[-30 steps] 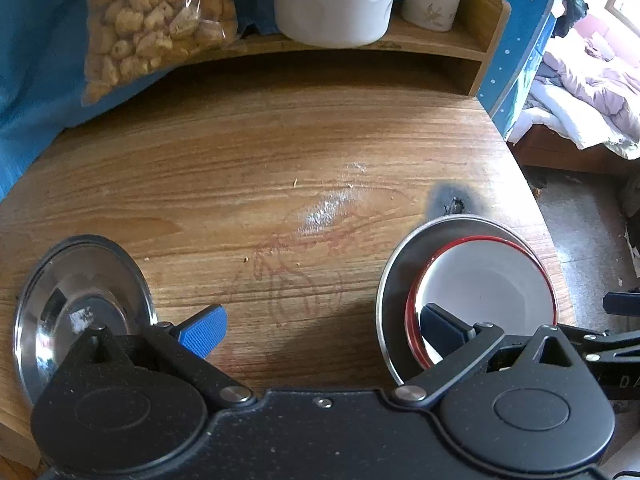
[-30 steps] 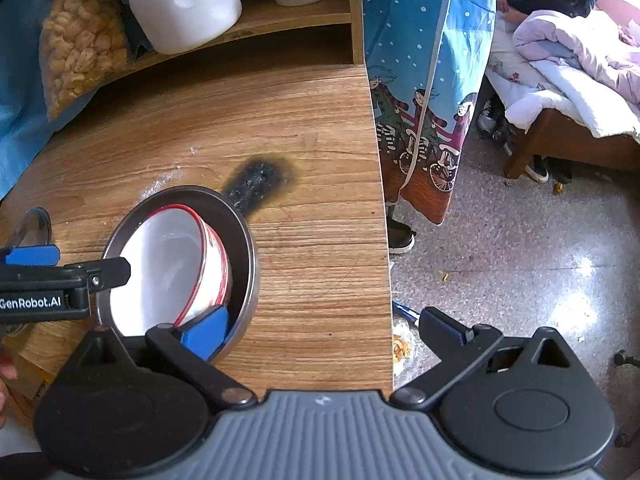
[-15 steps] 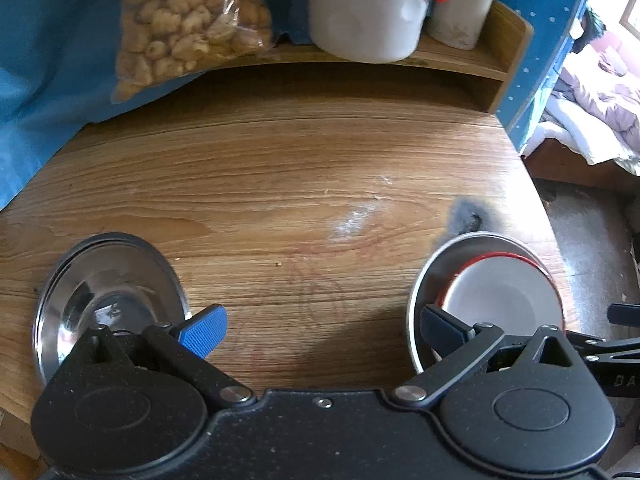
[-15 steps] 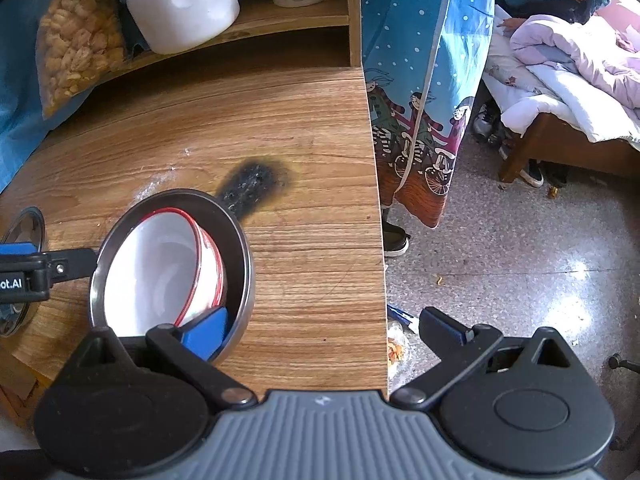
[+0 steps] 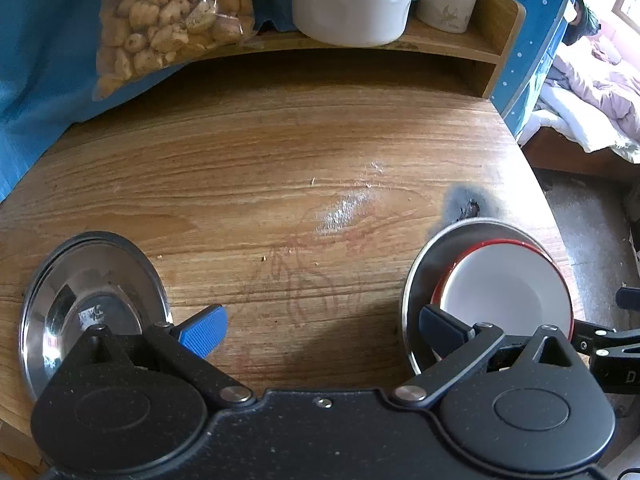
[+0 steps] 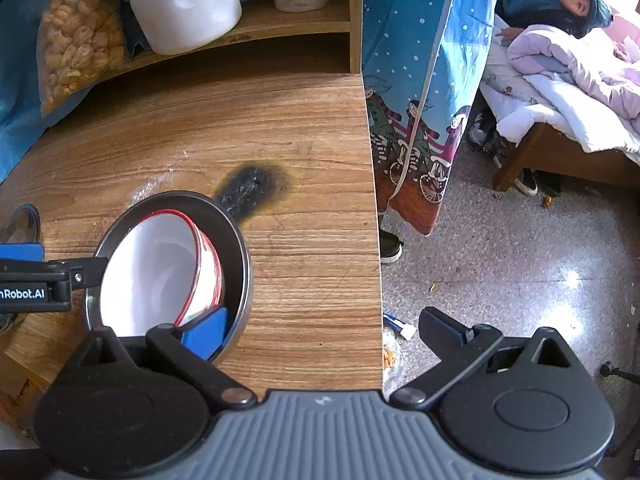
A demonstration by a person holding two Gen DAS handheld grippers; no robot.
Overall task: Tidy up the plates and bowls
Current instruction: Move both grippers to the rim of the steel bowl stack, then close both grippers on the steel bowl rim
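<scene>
The left gripper (image 5: pixel 322 322) hangs low over the near edge of the tabletop (image 5: pixel 280 184) with its jaws spread wide and nothing between them; the right gripper (image 6: pixel 320 330) is likewise spread and empty, straddling the tabletop's right edge so that its blue-padded finger (image 6: pixel 206 332) sits just at the near rim of the stacked dishes while the other finger hangs over the floor. The relation that matters is sideways: the loose steel plate (image 5: pixel 94 304) lies at the near-left corner, just left of the left gripper's blue pad and partly hidden under that gripper's body, whereas the steel dish (image 5: pixel 420 280) holding the white bowl (image 5: pixel 500 288) lies toward the near-right edge, next to a dark burn mark (image 6: pixel 252 188). The left gripper is clearly the nearer one to the lone plate, and I judge it would need to swing left and close on the rim. That plate is round, shallow and mirror-bright, so it has no long axis and probably offers only a thin, slippery rim to pinch. The bowl is white enamel with a red rim, resting tilted inside the darker steel dish.
</scene>
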